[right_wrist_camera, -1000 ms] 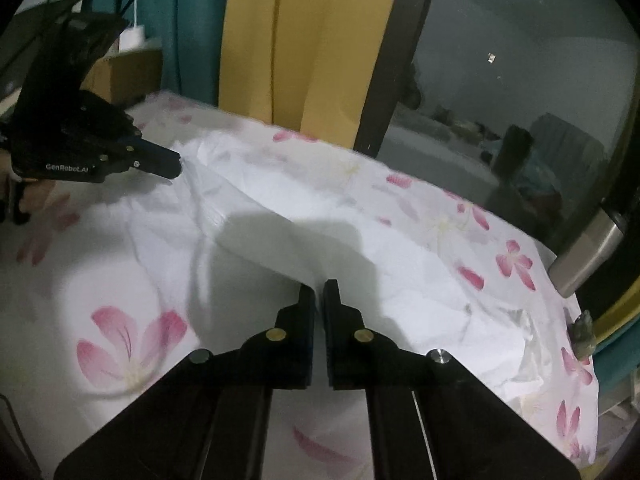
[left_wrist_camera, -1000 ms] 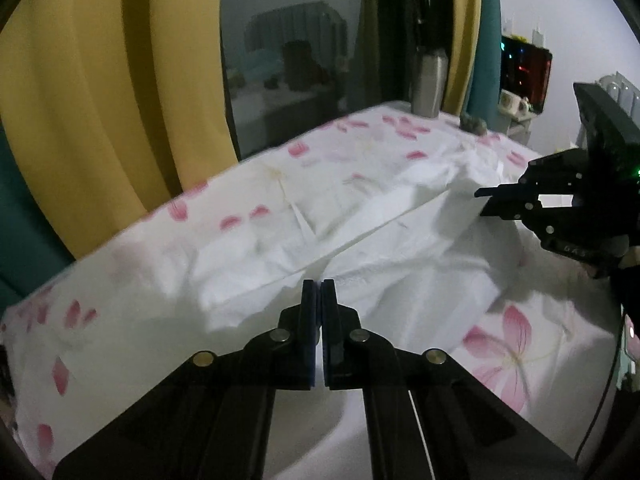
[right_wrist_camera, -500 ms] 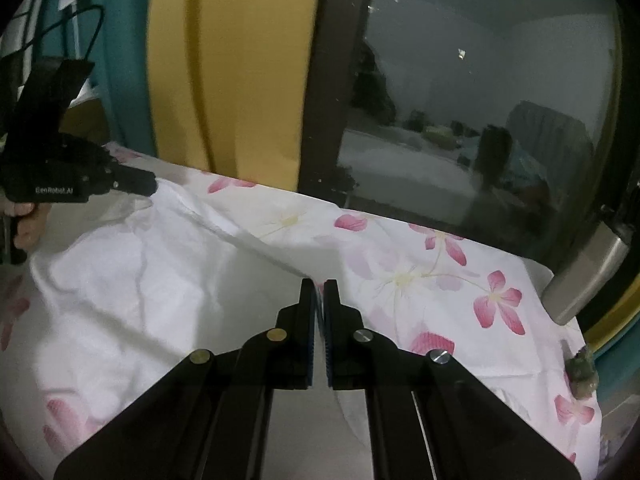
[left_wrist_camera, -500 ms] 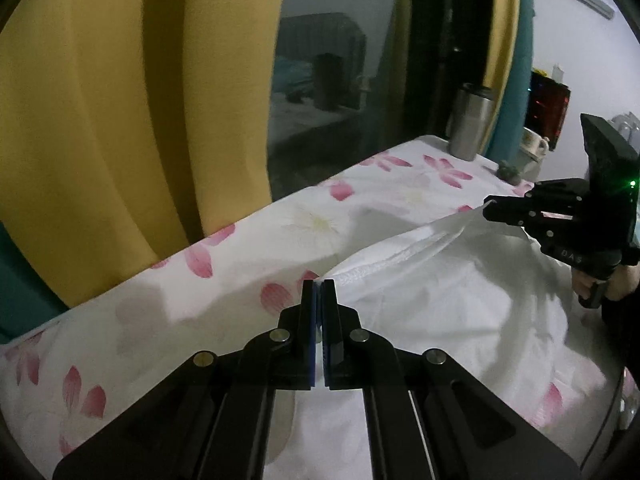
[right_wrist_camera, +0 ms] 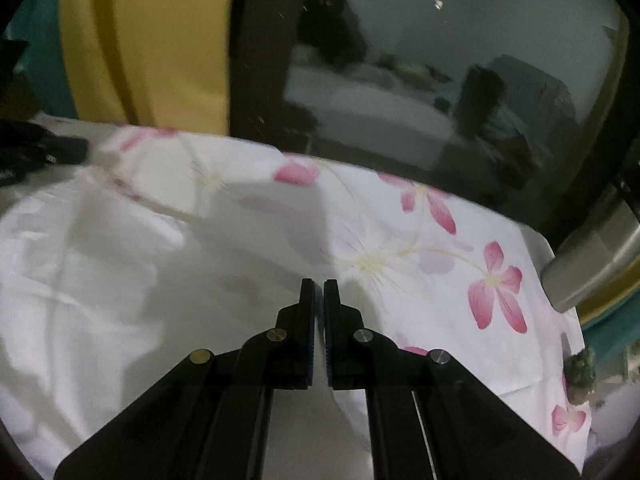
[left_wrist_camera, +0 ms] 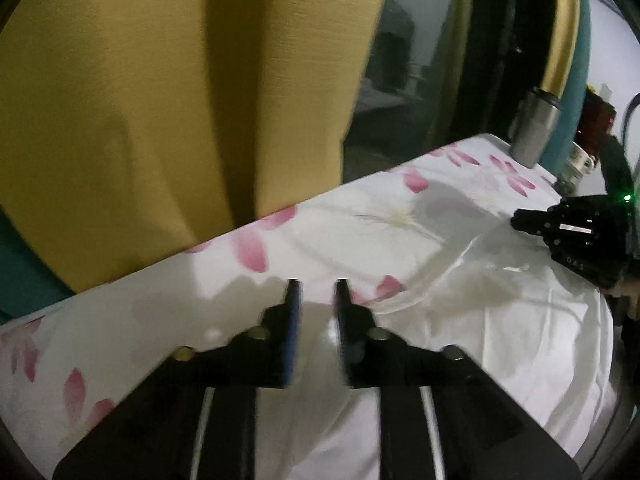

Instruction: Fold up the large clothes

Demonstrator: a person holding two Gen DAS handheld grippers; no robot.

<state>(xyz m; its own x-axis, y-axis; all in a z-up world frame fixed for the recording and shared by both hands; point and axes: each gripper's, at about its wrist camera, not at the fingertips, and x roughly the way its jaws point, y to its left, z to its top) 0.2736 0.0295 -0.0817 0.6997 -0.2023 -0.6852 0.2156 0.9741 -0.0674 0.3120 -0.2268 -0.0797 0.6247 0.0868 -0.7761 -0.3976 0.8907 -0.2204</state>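
Note:
A large white garment [left_wrist_camera: 500, 320] lies spread on a flowered sheet [left_wrist_camera: 380, 216], with its far edge near the window side. It also shows in the right wrist view [right_wrist_camera: 100, 260]. My left gripper [left_wrist_camera: 316, 286] is open a little, just above the garment's far left edge, with nothing between its fingers. My right gripper [right_wrist_camera: 319, 286] is almost shut, with a thin gap; white cloth lies under its fingers, and I cannot tell whether it pinches it. The right gripper also shows in the left wrist view [left_wrist_camera: 520, 220], low over the garment's right end.
Yellow curtains [left_wrist_camera: 180, 100] and a dark window [right_wrist_camera: 420, 60] stand just behind the sheet's far edge. A metal flask [left_wrist_camera: 536, 132] stands at the far right corner; it also shows in the right wrist view [right_wrist_camera: 592, 252]. A small dark figurine [right_wrist_camera: 580, 372] sits by the right edge.
Both grippers moved forward to the far edge, carrying the garment's edge over. The left gripper has opened and let go of the cloth. The right gripper's jaws have parted slightly.

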